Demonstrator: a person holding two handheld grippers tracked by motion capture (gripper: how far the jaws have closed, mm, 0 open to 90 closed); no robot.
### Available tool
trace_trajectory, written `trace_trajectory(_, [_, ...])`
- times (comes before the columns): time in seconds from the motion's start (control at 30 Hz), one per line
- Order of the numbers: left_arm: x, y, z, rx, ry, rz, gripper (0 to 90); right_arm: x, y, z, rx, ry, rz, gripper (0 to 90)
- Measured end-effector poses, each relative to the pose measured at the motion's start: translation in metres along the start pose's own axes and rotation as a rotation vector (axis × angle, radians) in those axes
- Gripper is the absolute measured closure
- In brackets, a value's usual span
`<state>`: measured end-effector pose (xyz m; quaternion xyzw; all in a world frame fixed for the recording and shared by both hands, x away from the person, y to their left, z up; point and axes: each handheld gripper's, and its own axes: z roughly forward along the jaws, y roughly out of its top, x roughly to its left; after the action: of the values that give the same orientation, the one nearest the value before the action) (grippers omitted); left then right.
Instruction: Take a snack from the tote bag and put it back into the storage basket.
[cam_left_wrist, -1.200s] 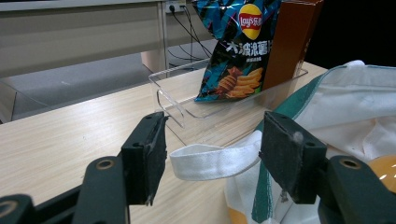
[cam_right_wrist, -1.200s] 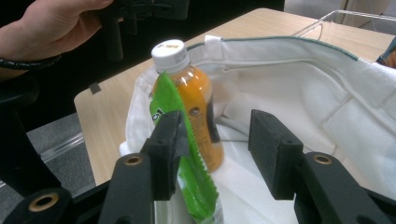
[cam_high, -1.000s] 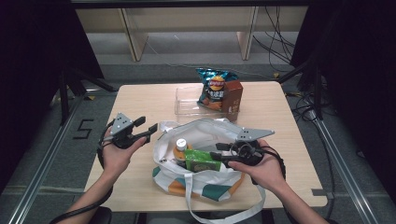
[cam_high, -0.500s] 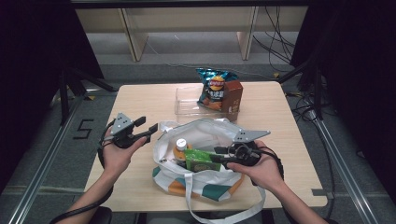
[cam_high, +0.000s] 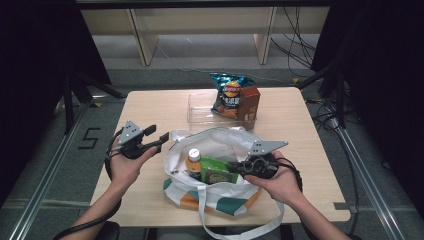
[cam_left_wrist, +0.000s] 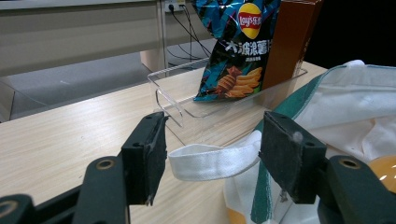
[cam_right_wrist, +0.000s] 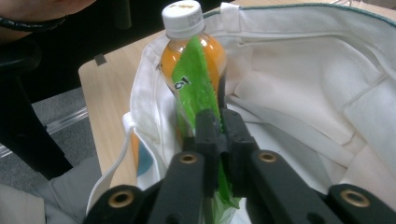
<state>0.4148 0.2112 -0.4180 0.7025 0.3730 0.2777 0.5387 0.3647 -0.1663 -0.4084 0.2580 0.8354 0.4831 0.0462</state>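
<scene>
A: Green snack packet is pinched between the pads of the right tool, edge-on; the jaws have just been closing and now press on the film. The packet sits inside the white tote bag, touching the orange juice bottle, which stands upright at the bag's left side.

B: Left tool?

A: Jaws stand well apart with nothing gripped. A white bag strap loops between the pads without touching them. It hovers just left of the bag over the wooden desk.

B: Other items?

A: Clear plastic tray behind the bag, holding a blue crisps bag and a brown carton, both upright.
</scene>
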Motion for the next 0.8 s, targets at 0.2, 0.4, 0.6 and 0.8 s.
trace_trajectory(0.2, [0.0,0.0,0.0,-0.001,0.0,-0.001,40.0,0.002,0.002,-0.002,-0.008,-0.002,-0.048,90.0])
trace_trajectory(0.4, [0.0,0.0,0.0,-0.003,0.002,-0.002,40.0,0.005,0.006,-0.006,-0.037,-0.007,-0.052,90.0])
trace_trajectory(0.6, [0.001,0.0,0.0,-0.004,0.004,-0.001,40.0,0.004,0.011,-0.014,-0.058,-0.013,-0.047,90.0])
trace_trajectory(0.8, [0.001,0.0,-0.001,-0.003,0.007,-0.007,40.0,0.003,0.017,-0.019,-0.075,-0.015,-0.067,90.0])
